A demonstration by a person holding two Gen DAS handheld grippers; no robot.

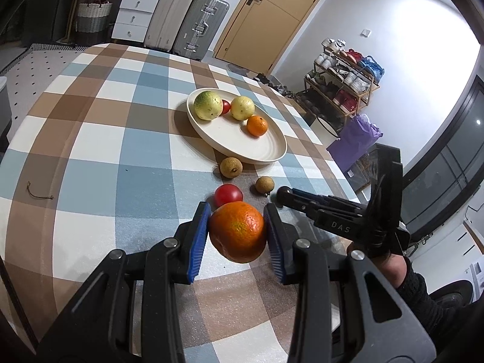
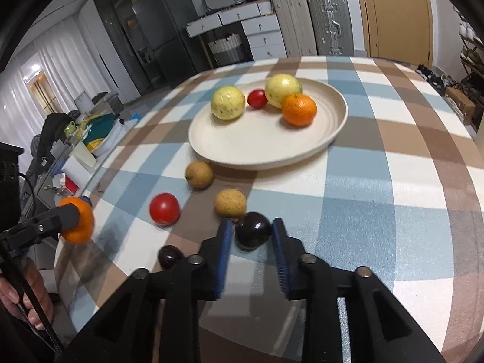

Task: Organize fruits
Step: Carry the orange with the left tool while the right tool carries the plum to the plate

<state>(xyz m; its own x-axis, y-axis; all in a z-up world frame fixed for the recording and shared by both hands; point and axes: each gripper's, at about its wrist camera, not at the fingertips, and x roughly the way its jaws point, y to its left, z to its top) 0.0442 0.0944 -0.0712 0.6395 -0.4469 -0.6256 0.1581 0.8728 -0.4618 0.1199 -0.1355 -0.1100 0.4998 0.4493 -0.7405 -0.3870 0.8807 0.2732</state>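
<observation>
My left gripper (image 1: 237, 233) is shut on a large orange (image 1: 237, 231) and holds it above the checked table; the orange also shows in the right wrist view (image 2: 77, 220). My right gripper (image 2: 252, 236) is shut on a dark plum (image 2: 252, 234). A cream plate (image 1: 242, 148) holds two yellow-green fruits (image 1: 207, 105), a small red fruit (image 1: 225, 106) and a small orange (image 1: 257, 125). On the cloth in front of the plate lie two brown fruits (image 2: 199, 174), a red tomato (image 2: 164, 208) and another dark plum (image 2: 171, 256).
The round table's edge (image 1: 332, 157) runs close on the right. A short bit of string (image 1: 39, 192) lies at the left of the cloth. Suitcases, drawers, a door and a shoe rack (image 1: 341, 81) stand beyond the table.
</observation>
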